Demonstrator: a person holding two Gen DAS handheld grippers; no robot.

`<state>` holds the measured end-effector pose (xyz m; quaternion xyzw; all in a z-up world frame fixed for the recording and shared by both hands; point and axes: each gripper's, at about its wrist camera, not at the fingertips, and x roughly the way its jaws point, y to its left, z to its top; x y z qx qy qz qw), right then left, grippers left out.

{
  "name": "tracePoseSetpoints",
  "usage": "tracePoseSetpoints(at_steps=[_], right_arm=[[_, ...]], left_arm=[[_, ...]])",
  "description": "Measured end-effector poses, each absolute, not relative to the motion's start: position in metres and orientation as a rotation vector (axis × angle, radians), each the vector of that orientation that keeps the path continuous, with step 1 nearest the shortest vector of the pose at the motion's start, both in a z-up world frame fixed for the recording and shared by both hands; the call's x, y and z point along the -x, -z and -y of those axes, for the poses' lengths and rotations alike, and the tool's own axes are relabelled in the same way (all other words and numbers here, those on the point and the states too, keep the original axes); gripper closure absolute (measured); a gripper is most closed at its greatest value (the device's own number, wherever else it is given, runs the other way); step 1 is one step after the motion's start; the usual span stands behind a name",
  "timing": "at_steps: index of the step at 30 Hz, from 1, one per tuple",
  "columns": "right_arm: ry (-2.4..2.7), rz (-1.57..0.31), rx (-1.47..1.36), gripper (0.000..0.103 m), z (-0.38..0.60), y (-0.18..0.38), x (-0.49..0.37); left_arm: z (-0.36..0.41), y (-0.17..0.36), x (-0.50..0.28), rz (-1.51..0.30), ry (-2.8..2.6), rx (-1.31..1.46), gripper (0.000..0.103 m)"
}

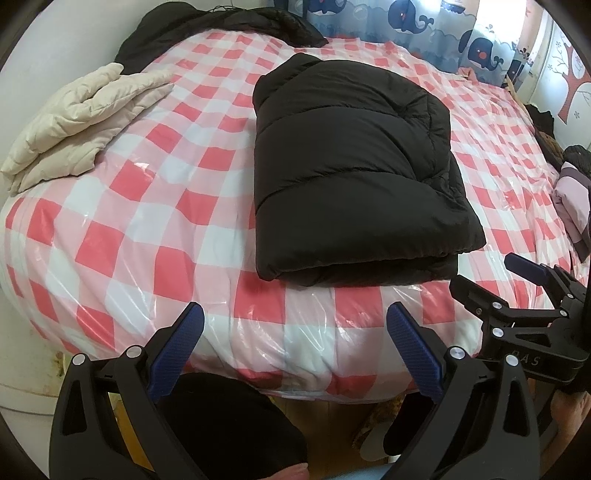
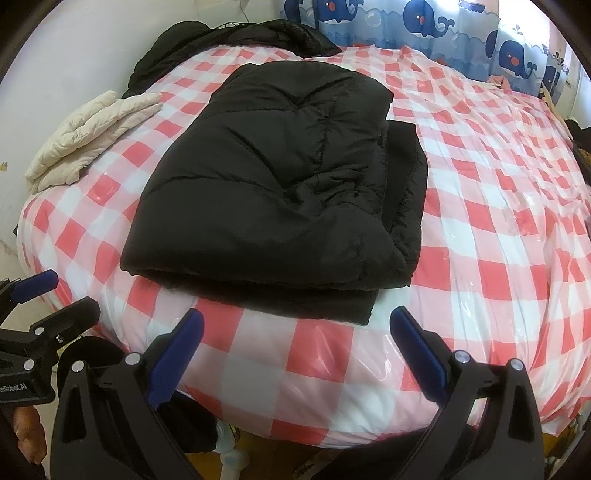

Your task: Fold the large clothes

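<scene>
A black puffer jacket (image 1: 351, 177) lies folded into a thick rectangle on the bed, near its front edge; it also shows in the right wrist view (image 2: 280, 192). My left gripper (image 1: 295, 317) is open and empty, held over the bed's front edge, short of the jacket. My right gripper (image 2: 295, 321) is open and empty, just in front of the jacket's near fold. The right gripper also shows at the right of the left wrist view (image 1: 491, 273), and the left gripper at the left of the right wrist view (image 2: 62, 295).
The bed (image 1: 147, 229) has a red-and-white checked cover under clear plastic. A folded cream padded garment (image 1: 77, 118) lies at the far left. A black garment (image 1: 221, 26) is heaped at the back. Pink and dark clothes (image 1: 572, 199) lie at the right. Whale-print curtain (image 2: 424, 22) behind.
</scene>
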<state>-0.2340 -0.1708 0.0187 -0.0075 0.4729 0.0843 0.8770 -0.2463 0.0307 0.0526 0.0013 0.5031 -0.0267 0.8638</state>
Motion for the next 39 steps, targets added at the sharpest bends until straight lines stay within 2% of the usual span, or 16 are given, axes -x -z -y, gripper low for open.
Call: tracePoseSetpoints(at_steps=[33,39], right_arm=[[-0.193,-1.003,0.005,0.006,0.1714,-0.0126,0.2326],[-0.202,-1.010,-0.003,0.006,0.1728,-0.0098,0.2325]], left_arm=[[-0.0272,-0.0496,0.2439,-1.068,0.054,-0.005,0.008],[-0.0306,-0.0566,0.2520,-0.992,-0.036,-0.014,0.008]])
